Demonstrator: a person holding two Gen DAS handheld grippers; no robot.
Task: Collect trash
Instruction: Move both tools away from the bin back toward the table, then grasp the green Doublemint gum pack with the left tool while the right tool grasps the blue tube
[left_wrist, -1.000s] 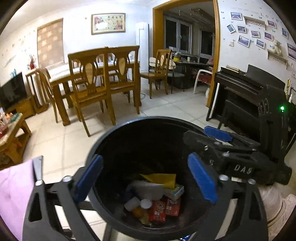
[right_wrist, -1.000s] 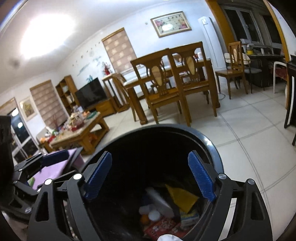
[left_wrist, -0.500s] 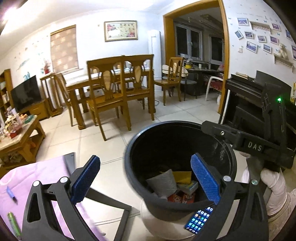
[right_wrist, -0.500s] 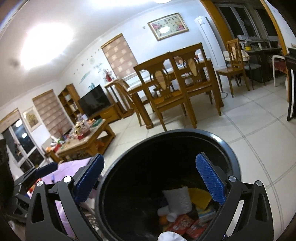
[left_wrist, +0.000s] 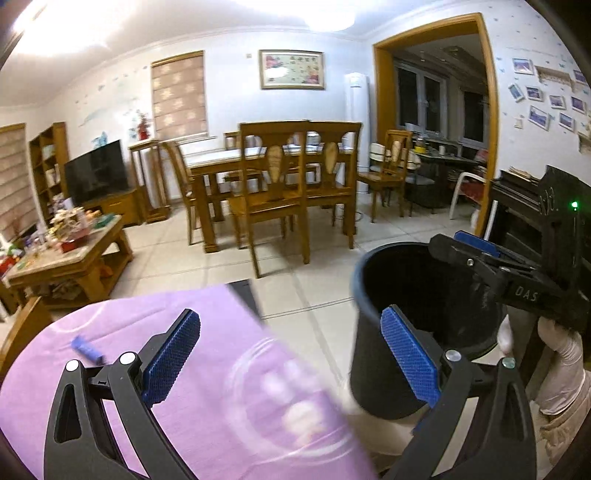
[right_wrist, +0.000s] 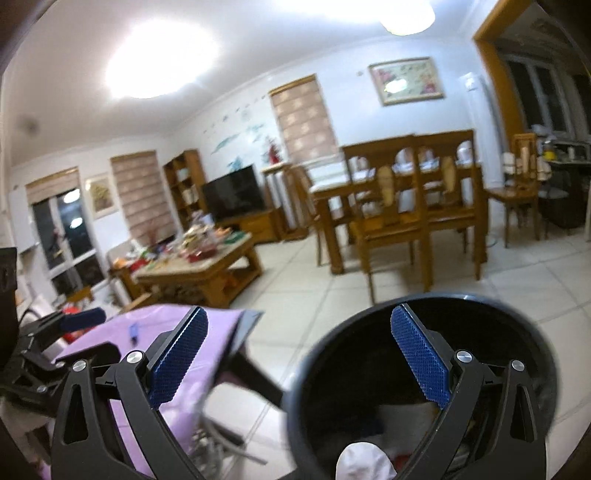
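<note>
Two ribbed blue fingers (right_wrist: 177, 360), round bin (right_wrist: 524, 321)

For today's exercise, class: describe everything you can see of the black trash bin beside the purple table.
The black trash bin is round, open-topped and upright, with a dark bluish rim and smooth, plastic-looking walls. It stands on the pale tiled floor, right of the purple-covered table. Its inside is mostly dark; pale crumpled trash and something red lie at the bottom. No tool is seen touching it.

left wrist: faces dining table (left_wrist: 258, 158) | right wrist: same | shared: black bin (left_wrist: 373, 295), purple cloth (left_wrist: 177, 321)
</note>
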